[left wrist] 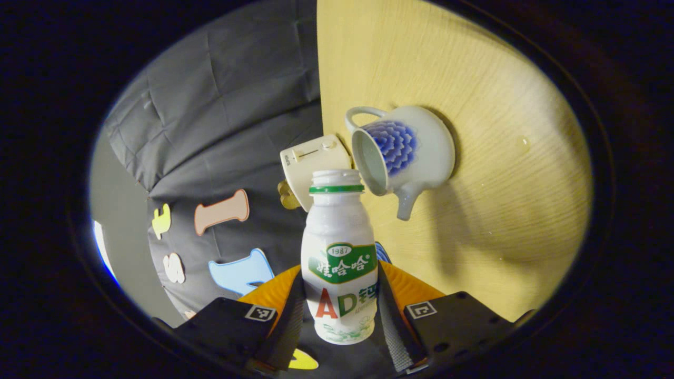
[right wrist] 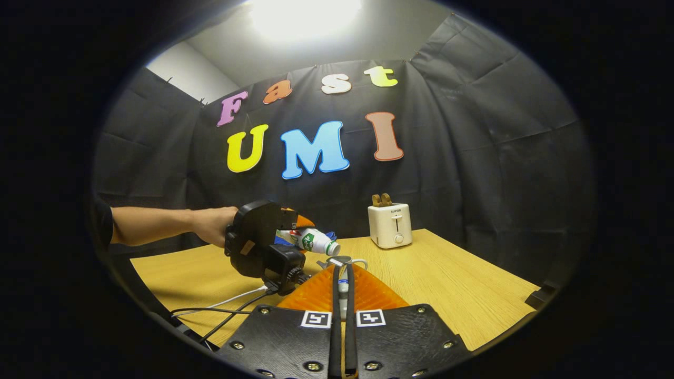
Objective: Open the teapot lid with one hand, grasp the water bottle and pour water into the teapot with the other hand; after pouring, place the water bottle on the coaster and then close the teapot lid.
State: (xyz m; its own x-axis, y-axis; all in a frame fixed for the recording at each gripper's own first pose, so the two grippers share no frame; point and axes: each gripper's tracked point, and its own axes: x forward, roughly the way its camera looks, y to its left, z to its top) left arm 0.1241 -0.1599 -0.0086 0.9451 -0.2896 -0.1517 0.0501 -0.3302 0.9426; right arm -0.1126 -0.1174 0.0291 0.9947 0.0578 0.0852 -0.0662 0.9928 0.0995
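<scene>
Bottle [left wrist: 339, 263] clamped in left gripper [left wrist: 341, 310] over wooden table [left wrist: 489, 173]; right gripper [right wrist: 342, 295] seemingly pinching lid [right wrist: 343, 287].

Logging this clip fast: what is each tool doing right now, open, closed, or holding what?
Left tool: closed on the water bottle, tilted toward the open teapot.
Right tool: closed on something small, likely the teapot lid.

Black cloth walls [right wrist: 474, 158] hang creased around the booth, a bright ceiling light [right wrist: 303, 16] glaring at top centre. A pale wooden tabletop [right wrist: 463, 284] fills the lower frame, with a white toaster [right wrist: 389, 225] at its far edge.
</scene>
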